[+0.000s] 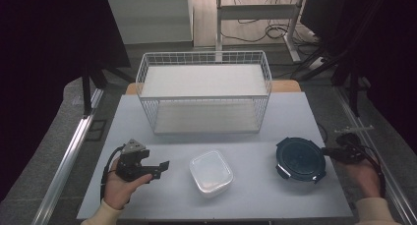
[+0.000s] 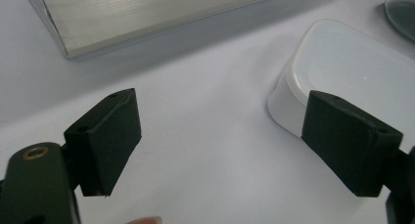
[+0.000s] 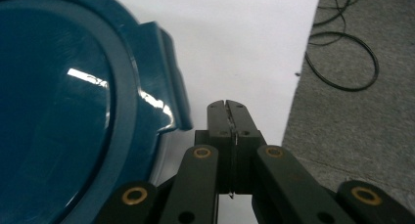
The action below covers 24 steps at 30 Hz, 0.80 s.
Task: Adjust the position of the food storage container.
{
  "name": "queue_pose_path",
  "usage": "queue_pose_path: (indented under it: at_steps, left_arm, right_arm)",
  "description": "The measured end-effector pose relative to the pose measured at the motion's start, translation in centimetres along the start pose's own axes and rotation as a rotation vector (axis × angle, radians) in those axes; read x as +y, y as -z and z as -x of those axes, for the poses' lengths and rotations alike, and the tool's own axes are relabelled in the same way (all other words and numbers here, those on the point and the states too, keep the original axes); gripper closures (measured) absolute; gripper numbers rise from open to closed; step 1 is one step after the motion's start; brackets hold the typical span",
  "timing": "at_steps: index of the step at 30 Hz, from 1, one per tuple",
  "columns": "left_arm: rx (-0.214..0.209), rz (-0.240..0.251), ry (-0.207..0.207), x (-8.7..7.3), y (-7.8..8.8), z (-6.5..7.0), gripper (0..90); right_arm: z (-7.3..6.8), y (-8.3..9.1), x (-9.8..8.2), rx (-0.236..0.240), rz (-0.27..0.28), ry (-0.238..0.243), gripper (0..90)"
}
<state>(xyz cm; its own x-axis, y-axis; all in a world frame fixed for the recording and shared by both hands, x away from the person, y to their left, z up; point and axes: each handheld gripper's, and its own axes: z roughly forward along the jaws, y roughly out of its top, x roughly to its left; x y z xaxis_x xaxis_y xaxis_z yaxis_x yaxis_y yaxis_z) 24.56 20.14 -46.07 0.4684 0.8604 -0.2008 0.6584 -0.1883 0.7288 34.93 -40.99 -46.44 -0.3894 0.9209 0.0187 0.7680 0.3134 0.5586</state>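
The right gripper (image 3: pixel 228 105) has its jaws pressed together with nothing between them, its tips just beside one latch tab (image 3: pixel 164 75) of the round dark-blue container (image 1: pixel 300 159), apart from it by a thin strip of table; in the high view the gripper (image 1: pixel 328 152) comes at the container's right edge from the table's right side. The left gripper (image 1: pixel 163 167) rests in the person's hand near the front left of the table with its jaws spread wide and empty, aimed toward the white rounded-square container (image 1: pixel 211 172), which stands near but untouched; in the left gripper view one pad (image 2: pixel 110 136) is over bare table and the other overlaps the white container (image 2: pixel 352 62) only in the line of sight. Judged from how things lie, the work is at its start: both containers sit lidded on the white table (image 1: pixel 147 136), and the white wire basket (image 1: pixel 204 90) behind them stands empty on both shelves. What is left seems to be nearly everything, beginning with a contact or grip on the blue container. That container lies flat, lid up; being round it has no long axis, though its latch tabs stick out at front-left, front-right and right. The white one also sits flat, turned slightly so its corners point roughly fore, aft and sideways
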Motion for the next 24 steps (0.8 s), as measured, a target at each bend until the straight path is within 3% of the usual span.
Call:
queue_pose_path:
  at_steps: [5,14,22,24]
  left_arm:
    - [0.000,-0.002,-0.005,0.0,0.0,0.1,14.7]
    - [0.000,-0.003,-0.001,0.0,-0.2,-0.1,14.7]
    - [-0.005,0.012,-0.005,0.2,0.1,0.3,14.7]
    - [-0.002,0.026,-0.012,0.3,0.3,0.5,15.3]
  right_arm:
    - [-0.5,-0.1,-0.2,0.003,0.006,0.020,89.9]
    - [-1.4,0.3,-0.7,0.003,0.003,0.002,90.0]
    - [-3.7,1.1,-2.2,0.021,0.004,-0.005,90.0]
    - [-4.7,1.3,-3.0,0.047,0.013,-0.013,89.9]
